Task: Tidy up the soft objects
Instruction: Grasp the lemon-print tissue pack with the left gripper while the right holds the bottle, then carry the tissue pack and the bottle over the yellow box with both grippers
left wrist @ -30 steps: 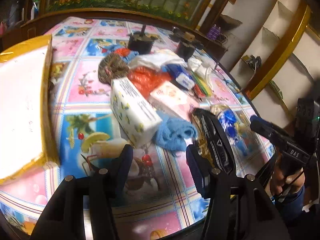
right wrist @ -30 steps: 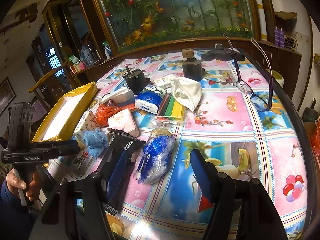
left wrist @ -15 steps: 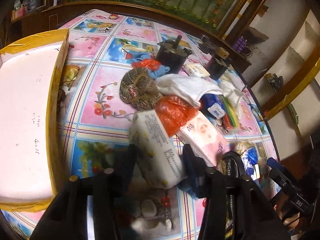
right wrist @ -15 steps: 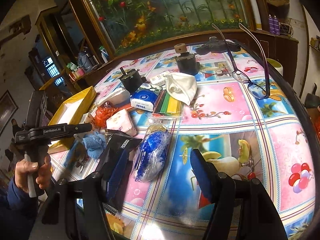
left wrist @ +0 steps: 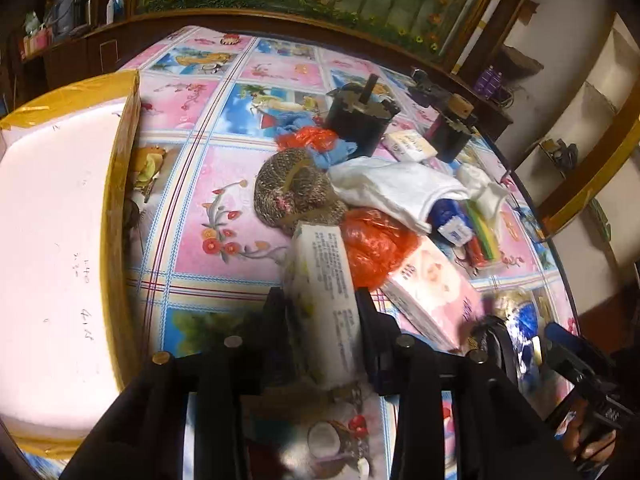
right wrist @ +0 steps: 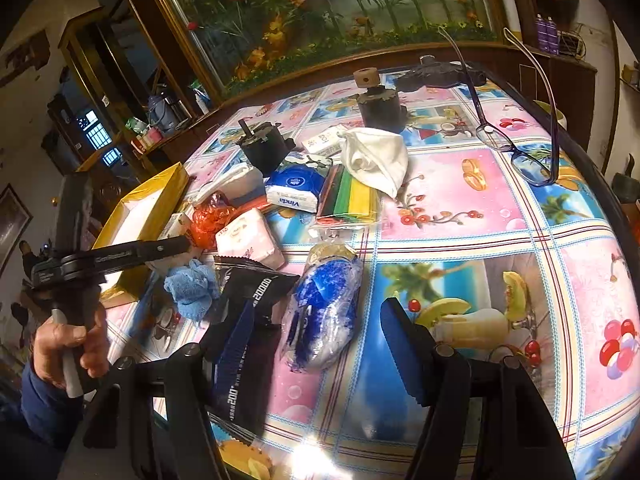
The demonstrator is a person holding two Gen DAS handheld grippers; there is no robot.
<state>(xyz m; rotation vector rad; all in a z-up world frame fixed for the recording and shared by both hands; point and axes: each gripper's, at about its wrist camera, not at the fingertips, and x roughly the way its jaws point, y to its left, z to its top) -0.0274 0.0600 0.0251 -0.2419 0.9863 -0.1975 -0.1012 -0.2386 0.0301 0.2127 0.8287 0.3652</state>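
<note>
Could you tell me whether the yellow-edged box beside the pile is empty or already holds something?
Empty, as far as shown: the yellow-edged box shows only bare white floor; its near corner is cropped.

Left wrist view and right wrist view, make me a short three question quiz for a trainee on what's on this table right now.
1. True or false: the white tissue pack sits between the left gripper's fingers.
2. Multiple choice: what lies between the right gripper's fingers? A) eyeglasses B) a clear bag with blue contents C) the yellow-edged box
3. Fill in: the eyeglasses rest on the patterned ______.

Key
1. True; the fingers are closing on the tissue pack.
2. B; the blue-filled bag lies on the tablecloth between the wide-open fingers, untouched. The yellow-edged box sits off at the table's side.
3. tablecloth
</note>
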